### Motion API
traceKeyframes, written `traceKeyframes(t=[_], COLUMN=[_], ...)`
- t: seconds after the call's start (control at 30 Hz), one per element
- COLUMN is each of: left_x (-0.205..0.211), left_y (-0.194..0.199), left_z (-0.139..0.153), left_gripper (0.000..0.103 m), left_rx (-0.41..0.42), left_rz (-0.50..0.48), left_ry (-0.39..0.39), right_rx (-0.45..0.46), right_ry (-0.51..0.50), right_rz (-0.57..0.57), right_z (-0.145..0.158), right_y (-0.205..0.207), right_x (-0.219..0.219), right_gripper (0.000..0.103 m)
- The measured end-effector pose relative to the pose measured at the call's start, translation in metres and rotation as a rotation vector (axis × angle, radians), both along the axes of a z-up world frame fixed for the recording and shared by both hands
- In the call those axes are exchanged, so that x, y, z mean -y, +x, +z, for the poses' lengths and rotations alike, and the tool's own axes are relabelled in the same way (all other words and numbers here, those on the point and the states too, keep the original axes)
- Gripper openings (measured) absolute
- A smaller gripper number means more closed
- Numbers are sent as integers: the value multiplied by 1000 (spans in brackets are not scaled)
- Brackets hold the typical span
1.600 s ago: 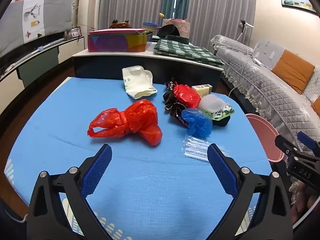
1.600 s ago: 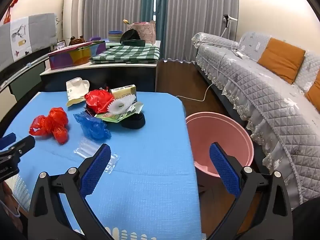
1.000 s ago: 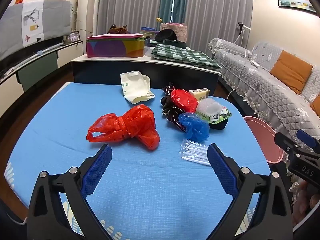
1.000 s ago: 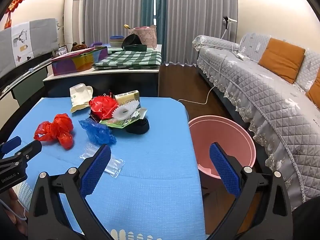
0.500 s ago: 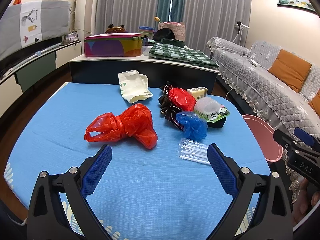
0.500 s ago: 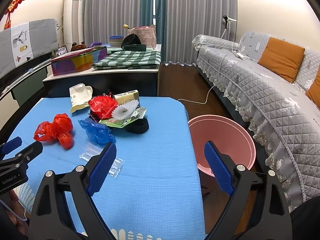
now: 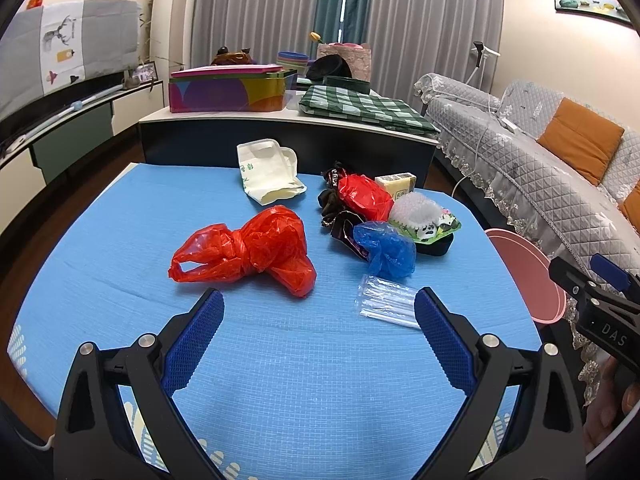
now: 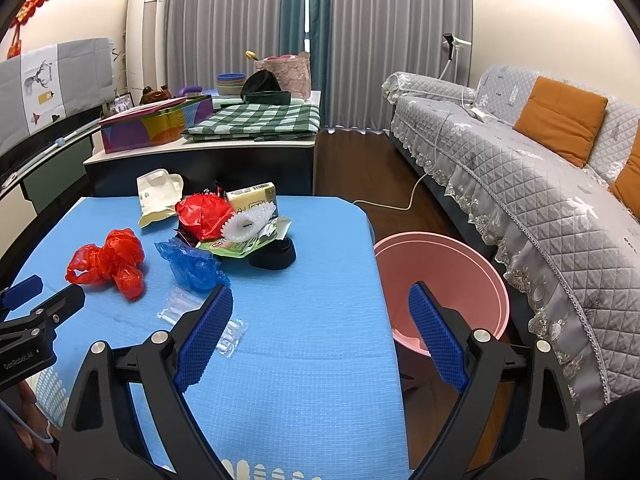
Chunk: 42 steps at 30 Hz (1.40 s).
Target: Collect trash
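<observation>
Trash: knotted red plastic bag [image 7: 256,250] mid-table, crumpled blue bag [image 7: 386,248] and clear sleeve [image 7: 386,300] toward the right edge of the blue-covered table [image 7: 300,380]. Left gripper [image 7: 318,320] and right gripper [image 8: 320,312] spread, empty. Pink bin [image 8: 452,276] beside the table's right edge.

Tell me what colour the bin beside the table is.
The bin is pink, plain with no pattern. It shows best in the right wrist view.

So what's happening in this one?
A person holds two grippers over a blue table strewn with trash: a red bag, a blue bag, a clear wrapper. Both the left gripper and right gripper are open and empty. The pink bin sits beside the table; nothing is picked up yet.
</observation>
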<state>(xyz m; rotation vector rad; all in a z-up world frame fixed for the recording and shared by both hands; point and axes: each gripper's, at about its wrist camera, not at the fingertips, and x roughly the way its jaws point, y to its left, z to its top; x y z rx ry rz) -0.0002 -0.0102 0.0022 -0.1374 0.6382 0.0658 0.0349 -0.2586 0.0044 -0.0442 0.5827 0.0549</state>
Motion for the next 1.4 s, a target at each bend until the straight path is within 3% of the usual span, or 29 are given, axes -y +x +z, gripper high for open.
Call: traceKeyframes(t=[0.8, 1.07, 1.4], left_x=[-1, -6, -23], left_y=[-1, 1, 19], left_z=[1, 5, 6], left_gripper=[93, 91, 64], left_rx=[1, 10, -12], left_rz=[6, 14, 42], left_ry=[0, -16, -28], right_rx=[2, -10, -49], right_ry=[4, 39, 121], right_rz=[5, 31, 132], right_z=[0, 1, -12], right_y=[0, 2, 24], right_x=[-1, -5, -22], right_gripper=[87, 71, 37])
